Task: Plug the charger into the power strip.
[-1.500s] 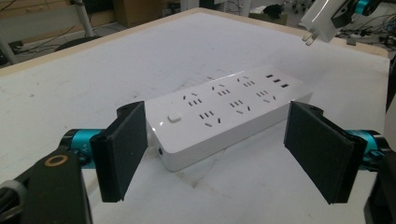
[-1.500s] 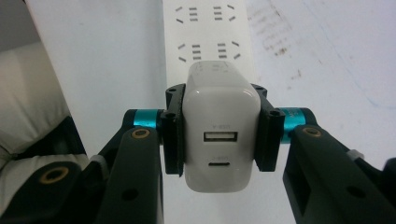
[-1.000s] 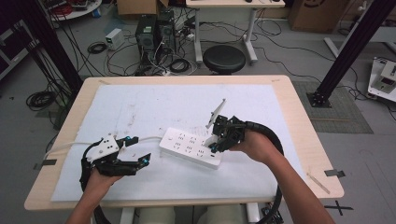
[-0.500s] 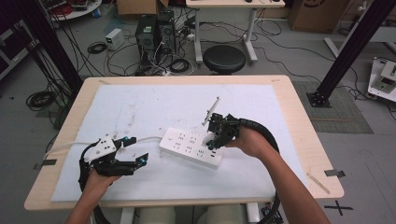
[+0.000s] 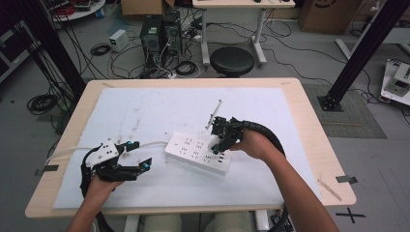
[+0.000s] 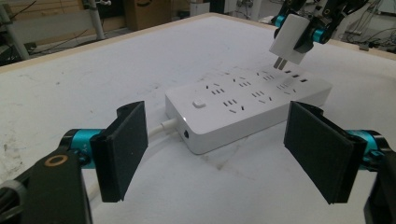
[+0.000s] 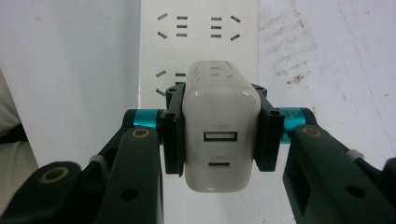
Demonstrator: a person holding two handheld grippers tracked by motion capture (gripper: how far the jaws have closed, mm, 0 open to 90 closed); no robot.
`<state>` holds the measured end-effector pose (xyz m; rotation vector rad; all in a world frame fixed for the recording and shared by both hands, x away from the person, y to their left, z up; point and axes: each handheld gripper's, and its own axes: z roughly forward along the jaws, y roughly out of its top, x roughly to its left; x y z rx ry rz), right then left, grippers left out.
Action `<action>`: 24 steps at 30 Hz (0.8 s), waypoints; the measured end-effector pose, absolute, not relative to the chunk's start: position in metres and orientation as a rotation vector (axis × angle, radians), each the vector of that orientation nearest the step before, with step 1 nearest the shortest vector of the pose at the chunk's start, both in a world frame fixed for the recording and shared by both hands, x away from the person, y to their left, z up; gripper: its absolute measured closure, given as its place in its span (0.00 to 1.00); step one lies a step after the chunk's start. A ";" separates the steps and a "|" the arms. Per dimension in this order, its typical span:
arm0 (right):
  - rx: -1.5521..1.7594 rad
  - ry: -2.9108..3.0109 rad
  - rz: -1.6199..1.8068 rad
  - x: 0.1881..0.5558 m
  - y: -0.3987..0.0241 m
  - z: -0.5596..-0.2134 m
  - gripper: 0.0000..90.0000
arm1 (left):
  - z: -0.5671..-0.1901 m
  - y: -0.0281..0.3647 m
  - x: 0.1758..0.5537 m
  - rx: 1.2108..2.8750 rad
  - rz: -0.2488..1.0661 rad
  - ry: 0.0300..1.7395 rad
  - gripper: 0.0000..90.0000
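Observation:
A white power strip point(image 5: 197, 152) lies at the middle of the table, its cable running off to the left. My right gripper point(image 5: 218, 143) is shut on a white USB charger point(image 7: 219, 135), pads pressed on both its sides, and holds it just above the strip's right end. The charger point(image 6: 289, 39) hangs with its two prongs pointing down, a short way over the sockets of the strip point(image 6: 243, 105). My left gripper point(image 5: 140, 162) rests low at the table's left, open, with its jaws facing the strip's switch end point(image 6: 200, 103) and nothing between them.
A white mat point(image 5: 159, 111) covers most of the wooden table point(image 5: 309, 130). A thin rod point(image 5: 213, 114) stands up from the right gripper. Beyond the table's far edge stand a black stool point(image 5: 232, 60), computer cases and floor cables.
My right gripper has shifted slightly left and lower with the charger, closer over the strip's sockets. The left gripper has stayed where it was.

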<state>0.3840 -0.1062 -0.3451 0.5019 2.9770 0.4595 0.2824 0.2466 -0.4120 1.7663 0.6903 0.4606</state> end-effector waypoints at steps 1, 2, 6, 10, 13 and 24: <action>0.496 2.980 0.457 0.385 -0.105 -0.345 0.70 | -0.412 0.247 0.283 1.764 0.460 0.690 0.24; 0.488 2.981 0.460 0.386 -0.105 -0.346 0.70 | -0.412 0.247 0.283 1.762 0.457 0.695 0.24; 0.485 2.992 0.445 0.388 -0.101 -0.347 0.70 | -0.413 0.248 0.283 1.761 0.458 0.697 0.24; 0.497 2.998 0.423 0.391 -0.100 -0.350 0.70 | -0.413 0.248 0.283 1.756 0.450 0.697 0.24; 0.492 3.000 0.416 0.393 -0.098 -0.352 0.70 | -0.414 0.248 0.283 1.760 0.448 0.694 0.24; 0.493 3.012 0.367 0.396 -0.092 -0.355 0.70 | -0.414 0.250 0.284 1.753 0.444 0.697 0.24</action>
